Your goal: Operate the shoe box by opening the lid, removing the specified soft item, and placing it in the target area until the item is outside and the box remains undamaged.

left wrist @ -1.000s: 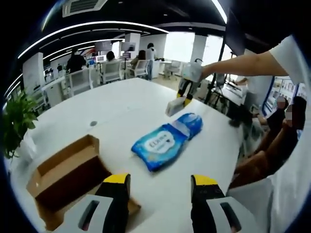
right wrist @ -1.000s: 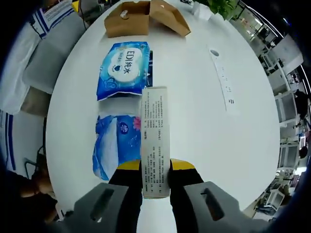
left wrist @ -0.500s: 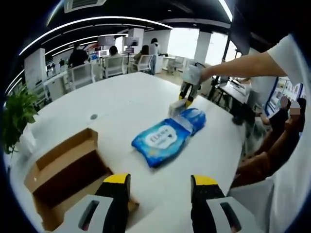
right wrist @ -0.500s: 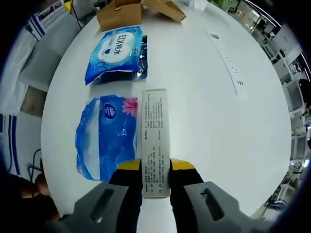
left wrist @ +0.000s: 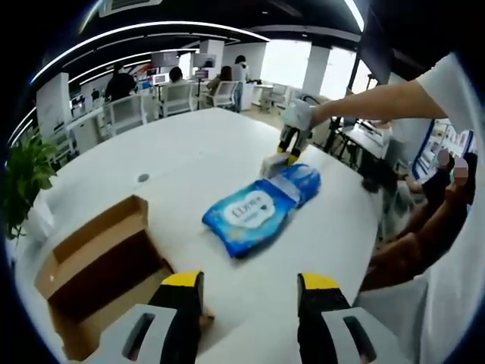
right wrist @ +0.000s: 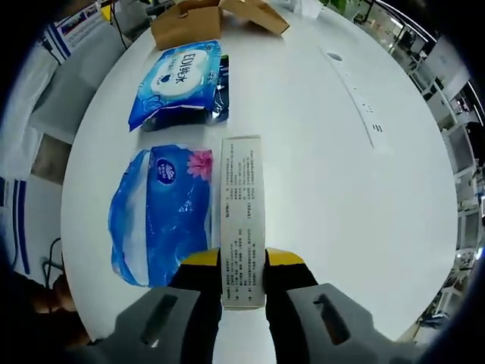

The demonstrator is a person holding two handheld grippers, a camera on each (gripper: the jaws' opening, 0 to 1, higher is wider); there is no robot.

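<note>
Cardboard shoe box point(left wrist: 98, 269) lies open on the white tabletop point(right wrist: 318, 152), two blue soft packs point(right wrist: 180, 76) already outside. The right gripper point(right wrist: 242, 274) fingers clamp a slim printed carton point(right wrist: 242, 220) just above the tabletop, placement pending; the left gripper point(left wrist: 250, 292) fingers are spread, empty.

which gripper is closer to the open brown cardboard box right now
Left. The left gripper hangs right beside the open brown cardboard box, jaws apart. The right gripper, clamped on a slim white printed carton, is far across the white table.

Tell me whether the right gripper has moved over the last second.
Yes. In the left gripper view the right gripper, shut on the slim white box, has come down toward the blue packs, now at the far pack's edge.
</note>
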